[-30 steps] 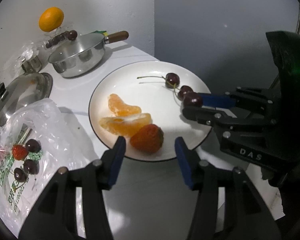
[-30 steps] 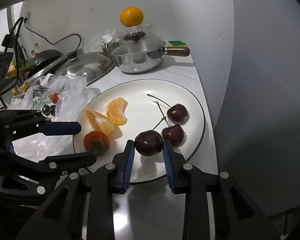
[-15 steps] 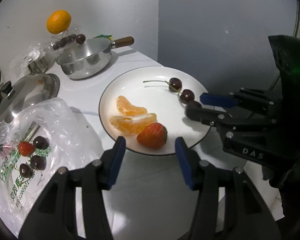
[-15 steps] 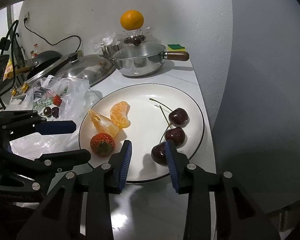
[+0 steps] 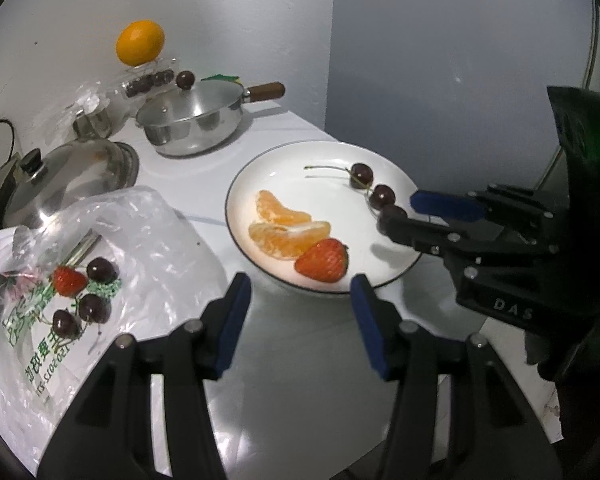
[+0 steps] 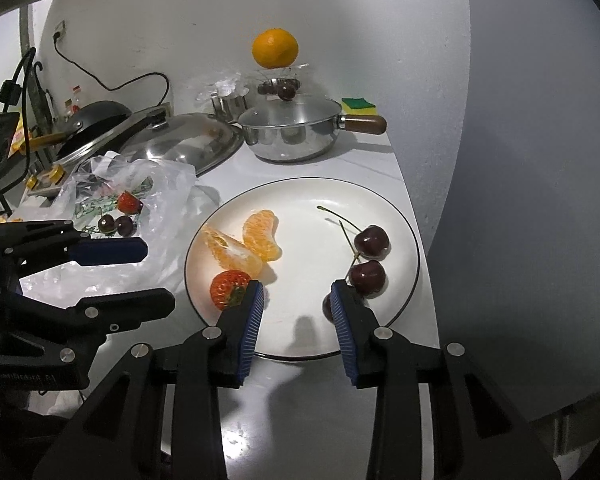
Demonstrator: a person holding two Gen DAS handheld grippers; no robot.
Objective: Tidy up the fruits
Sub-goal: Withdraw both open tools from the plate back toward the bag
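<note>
White ceramic plate (image 5: 256,176), dark-rimmed, sits on a pale counter in the left wrist view. On it: two peeled orange segments (image 5: 286,226), a strawberry (image 5: 323,261) touching them, and three glossy dark cherries (image 5: 382,195) in a row w/ thin stems. The left gripper (image 5: 300,320) hovers at the plate's near rim, jaws apart, nothing between them. The right gripper (image 5: 402,216) reaches in from the right, its lower finger partly hiding the nearest cherry. Left of the plate, a crinkled clear plastic bag (image 5: 148,232) holds more cherries and a strawberry. Behind: steel pan (image 5: 192,128) w/ wooden handle, a domed steel lid (image 5: 76,184), a whole orange (image 5: 140,42) on a clear box.

Right wrist view: right gripper (image 6: 298,304) over the plate's (image 6: 300,196) near edge; jaws have just been opening, pads apart, gripping nothing. The nearest cherry (image 6: 327,307) lies just behind the right-hand pad, mostly hidden. Strawberry (image 6: 227,289) lies beside the left-hand pad. Left gripper (image 6: 156,276) at left, in front of the bag (image 6: 168,184).
</note>
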